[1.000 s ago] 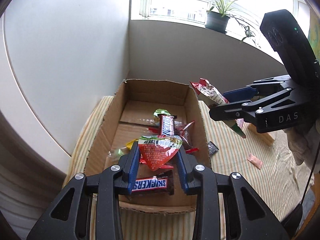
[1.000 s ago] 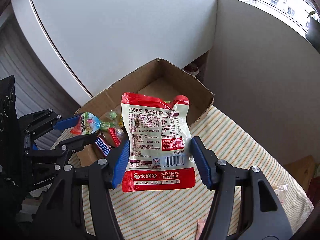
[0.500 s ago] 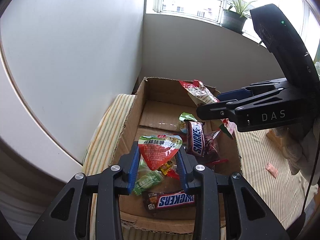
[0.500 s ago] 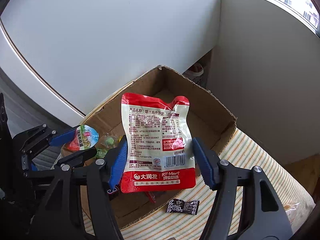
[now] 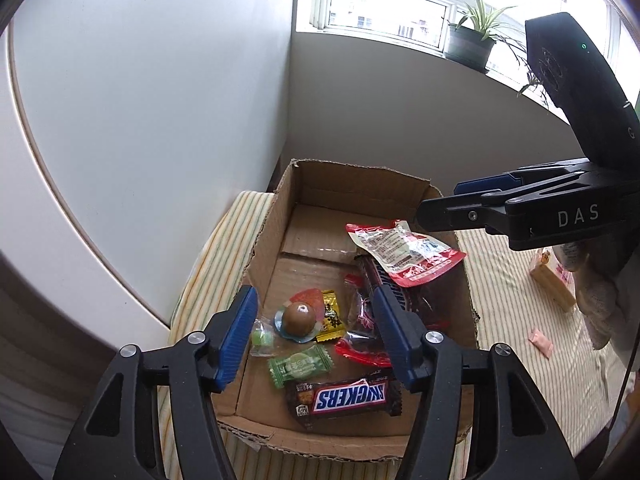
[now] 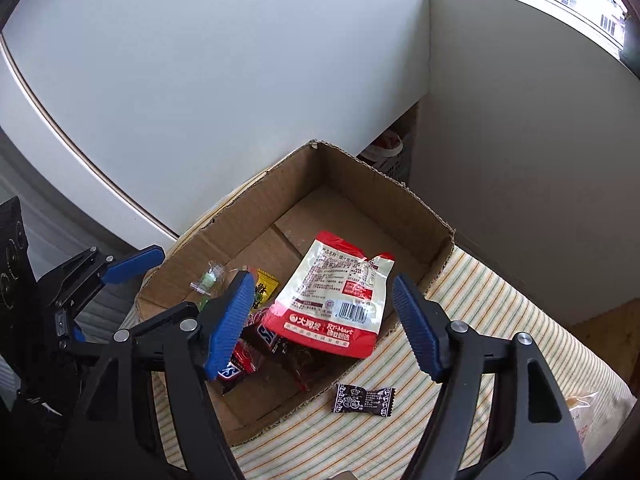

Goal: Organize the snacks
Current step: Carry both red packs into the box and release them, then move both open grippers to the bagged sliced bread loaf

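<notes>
An open cardboard box (image 5: 360, 188) (image 6: 404, 204) stands on a striped cloth. Inside lie a red-and-white snack pouch (image 5: 404, 250) (image 6: 336, 300), a round jelly cup (image 5: 298, 318), a green candy (image 5: 300, 365), a yellow candy (image 5: 331, 316), a Snickers bar (image 5: 344, 398) and other dark and red wrappers. My left gripper (image 5: 314, 334) is open and empty over the box's near end. My right gripper (image 6: 324, 320) is open and empty above the pouch; it also shows in the left wrist view (image 5: 448, 200).
A black wrapped candy (image 6: 362, 398) lies on the striped cloth (image 6: 500, 304) just outside the box. A pink candy (image 5: 540, 342) and a tan packet (image 5: 554, 284) lie on the cloth at right. White walls stand close behind the box. A potted plant (image 5: 470, 40) sits on the windowsill.
Both grippers opened over the box. The jelly cup dropped from the left gripper and the red-and-white pouch dropped from the right gripper; both now lie in the box.
</notes>
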A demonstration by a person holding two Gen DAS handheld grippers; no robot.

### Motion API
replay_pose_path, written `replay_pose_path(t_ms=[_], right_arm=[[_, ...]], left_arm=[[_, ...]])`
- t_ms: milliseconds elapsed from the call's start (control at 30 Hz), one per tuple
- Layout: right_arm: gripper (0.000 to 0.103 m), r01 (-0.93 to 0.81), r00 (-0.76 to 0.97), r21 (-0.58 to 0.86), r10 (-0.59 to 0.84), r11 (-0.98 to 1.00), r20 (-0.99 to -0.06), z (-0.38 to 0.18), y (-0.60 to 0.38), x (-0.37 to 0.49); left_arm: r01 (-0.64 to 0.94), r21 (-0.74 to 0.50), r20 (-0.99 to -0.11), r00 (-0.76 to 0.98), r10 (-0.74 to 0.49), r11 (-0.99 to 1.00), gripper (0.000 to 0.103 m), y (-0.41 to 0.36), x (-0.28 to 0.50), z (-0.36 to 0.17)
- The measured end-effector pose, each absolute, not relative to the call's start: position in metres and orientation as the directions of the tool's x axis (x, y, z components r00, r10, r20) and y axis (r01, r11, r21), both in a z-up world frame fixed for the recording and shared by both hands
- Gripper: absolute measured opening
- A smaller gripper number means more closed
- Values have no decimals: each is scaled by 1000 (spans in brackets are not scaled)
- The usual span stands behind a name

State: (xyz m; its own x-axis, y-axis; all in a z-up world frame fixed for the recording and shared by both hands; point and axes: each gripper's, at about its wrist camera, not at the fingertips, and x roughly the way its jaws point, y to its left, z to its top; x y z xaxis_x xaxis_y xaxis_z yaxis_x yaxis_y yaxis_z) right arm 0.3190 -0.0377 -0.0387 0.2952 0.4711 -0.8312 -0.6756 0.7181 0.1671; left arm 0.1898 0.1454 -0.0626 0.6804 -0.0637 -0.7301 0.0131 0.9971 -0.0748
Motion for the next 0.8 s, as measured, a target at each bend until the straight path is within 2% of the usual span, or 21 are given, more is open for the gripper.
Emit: replay_pose_path(t_ms=[400, 700, 800], right_arm=[[74, -627, 349, 181, 480, 758, -805, -12, -131, 291], [74, -545, 393, 180, 439, 819, -808, -16, -227, 281], [74, -512, 394, 185, 421, 839, -817, -25, -254, 284]], left_arm=[[68, -84, -702, 704, -107, 994, 60, 112, 168, -41], [156, -117, -692, 696, -193, 981, 60, 60, 159, -37], [181, -140, -693, 684, -227, 973, 71, 40, 160, -42]])
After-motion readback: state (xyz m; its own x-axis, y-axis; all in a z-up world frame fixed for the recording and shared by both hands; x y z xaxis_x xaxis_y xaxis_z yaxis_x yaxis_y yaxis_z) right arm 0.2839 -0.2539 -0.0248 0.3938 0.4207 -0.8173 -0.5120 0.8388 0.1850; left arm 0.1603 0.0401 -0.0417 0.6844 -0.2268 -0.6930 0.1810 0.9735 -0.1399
